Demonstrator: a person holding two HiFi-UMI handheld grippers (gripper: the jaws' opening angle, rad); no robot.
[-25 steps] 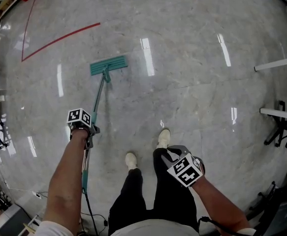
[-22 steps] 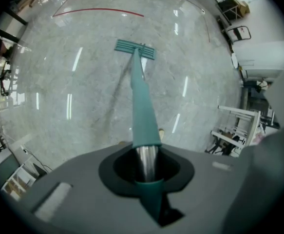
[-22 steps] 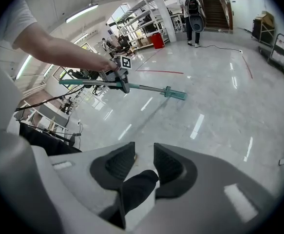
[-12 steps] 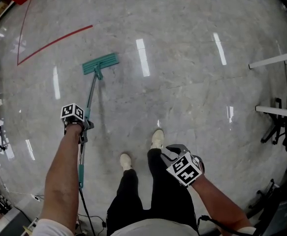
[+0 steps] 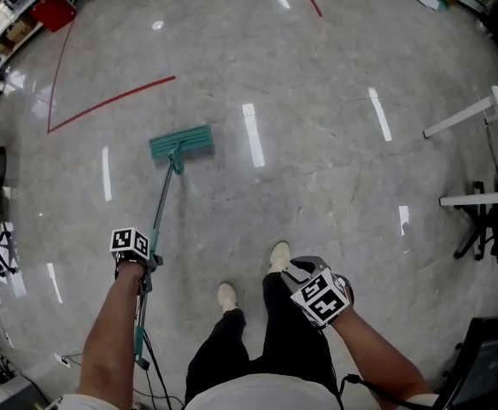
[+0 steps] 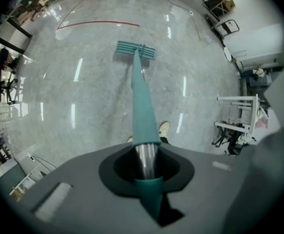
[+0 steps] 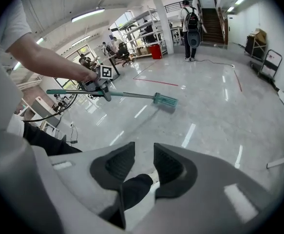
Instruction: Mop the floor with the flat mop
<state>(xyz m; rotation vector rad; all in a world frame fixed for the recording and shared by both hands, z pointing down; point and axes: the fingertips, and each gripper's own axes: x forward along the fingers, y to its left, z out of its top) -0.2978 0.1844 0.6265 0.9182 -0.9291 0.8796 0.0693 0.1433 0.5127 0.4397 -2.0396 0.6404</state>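
Against the red line (image 5: pixel 112 99) the mop head (image 5: pixel 181 142) has barely shifted, but your left claw (image 5: pixel 143 265) has drawn back nearer your feet. That claw is clamped around the mop handle (image 5: pixel 161 203), probably low on the shaft so you can steer one-handed. The head lies flat on the floor (image 5: pixel 334 143), well ahead of you. Your left arm reaches forward and down. The right claw (image 5: pixel 300 270) hangs by your thigh, slightly apart and empty.
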